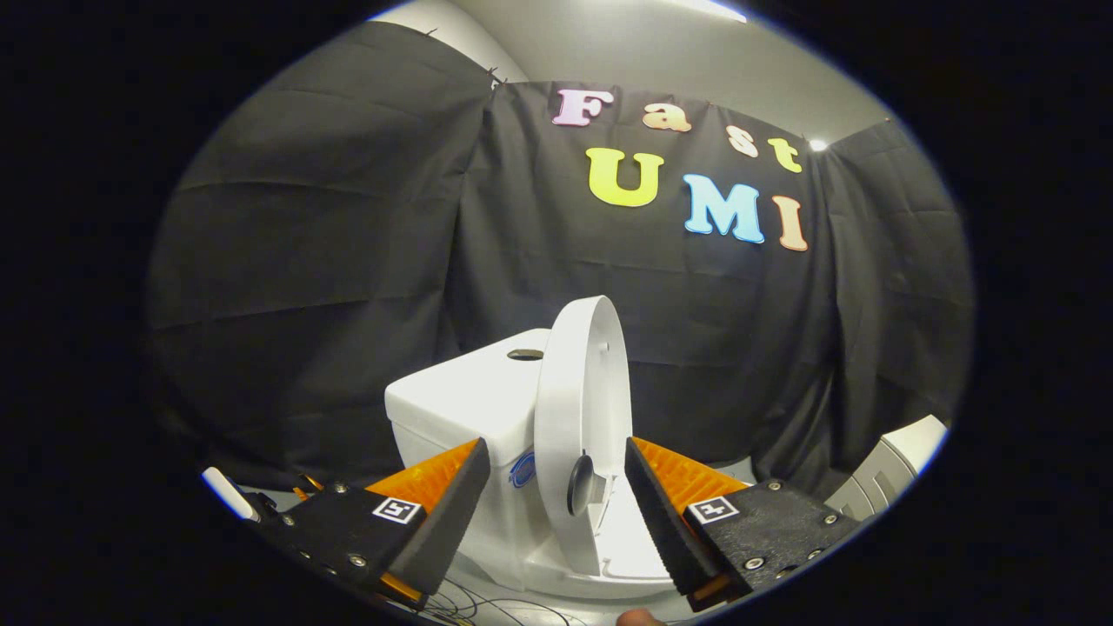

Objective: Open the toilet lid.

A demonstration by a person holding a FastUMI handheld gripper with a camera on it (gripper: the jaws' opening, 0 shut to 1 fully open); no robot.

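**Toilet lid stands raised between the spread fingers**

Far left, the black cloth wall (313, 243) hangs in folds behind everything. Low on the near left, a slim white object (228, 493) pokes out beside the gripper's left finger; what it is cannot be told.

The gripper (555, 513) sits wide open, its two fingers spread well apart and closed on nothing. The left finger (435, 513) lies in front of the lower part of the white toilet tank (469, 396), which stands left of centre with a round dark hole in its top. A small blue mark shows on the tank's near face, just beside the lid.

Between the fingers, and just ahead of them, the toilet lid (578, 417) stands upright, seen nearly edge-on, its rounded top rising above the tank. It leans close to the tank's right side; whether it touches cannot be told. A small dark bumper sits low on the lid. Beneath it, the white toilet seat (622, 543) lies flat and uncovered.

The right finger (665, 513) reaches alongside the seat's right edge. Far right and low, a pale grey box-like object (896, 474) stands against the cloth.

Thin wires (487, 609) trail on the floor, nearest of all, under the fingers.
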